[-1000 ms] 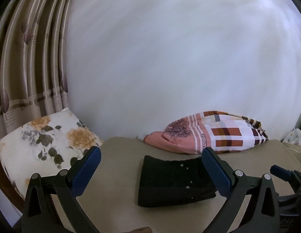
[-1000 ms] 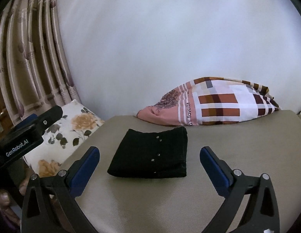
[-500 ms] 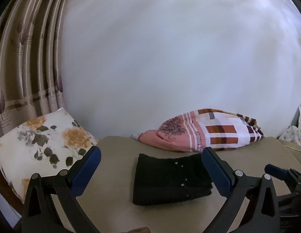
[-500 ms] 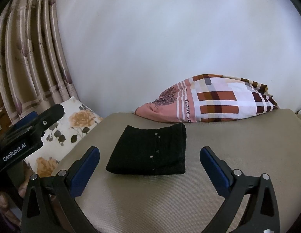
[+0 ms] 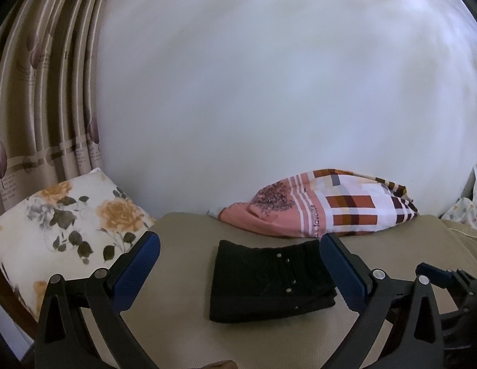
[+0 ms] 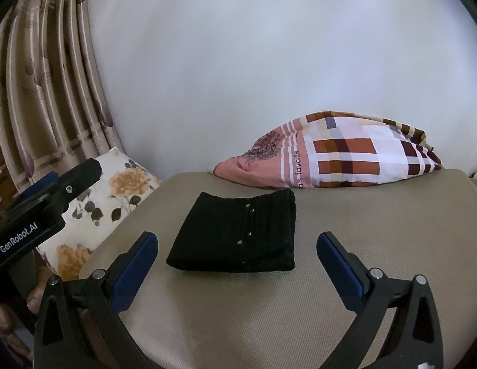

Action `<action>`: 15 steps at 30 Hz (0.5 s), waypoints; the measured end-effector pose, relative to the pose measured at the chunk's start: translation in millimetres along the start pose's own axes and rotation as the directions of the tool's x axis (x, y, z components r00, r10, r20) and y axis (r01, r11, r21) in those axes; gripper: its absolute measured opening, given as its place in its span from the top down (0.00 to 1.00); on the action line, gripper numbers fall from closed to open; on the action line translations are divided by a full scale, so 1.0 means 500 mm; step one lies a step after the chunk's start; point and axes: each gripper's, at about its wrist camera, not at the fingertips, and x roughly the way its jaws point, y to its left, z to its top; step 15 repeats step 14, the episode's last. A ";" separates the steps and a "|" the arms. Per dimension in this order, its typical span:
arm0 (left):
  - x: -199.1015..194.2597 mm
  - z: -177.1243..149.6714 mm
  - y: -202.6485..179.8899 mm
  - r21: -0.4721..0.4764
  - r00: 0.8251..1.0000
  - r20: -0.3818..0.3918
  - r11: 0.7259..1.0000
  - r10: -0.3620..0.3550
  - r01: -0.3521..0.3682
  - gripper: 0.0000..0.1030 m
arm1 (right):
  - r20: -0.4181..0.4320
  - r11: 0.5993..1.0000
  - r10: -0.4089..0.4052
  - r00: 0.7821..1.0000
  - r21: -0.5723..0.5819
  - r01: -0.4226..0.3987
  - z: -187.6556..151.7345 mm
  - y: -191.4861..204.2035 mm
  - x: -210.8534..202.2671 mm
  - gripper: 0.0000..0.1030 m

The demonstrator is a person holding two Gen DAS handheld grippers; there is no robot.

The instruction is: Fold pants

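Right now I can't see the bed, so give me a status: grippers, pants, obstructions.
Left gripper open, empty. Right gripper open, empty. Black pants folded in a compact stack on the beige mattress. Plaid pillow behind them, not touching; nothing in the way.

Wall (image 5: 284, 98): plain white, softly lit. Curtain (image 5: 44, 98): beige, striped, printed, at left. Bed (image 6: 346, 261): tan woven cover. Floral pillow (image 5: 63, 224): at left edge, below curtain. Plaid pillow (image 6: 336, 153): pink-brown, against wall.
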 end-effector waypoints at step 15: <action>0.007 -0.017 -0.013 0.018 1.000 -0.010 1.000 0.018 -0.018 0.00 | -0.032 1.000 0.012 0.999 0.003 -0.012 -0.009 -0.007 0.022 0.00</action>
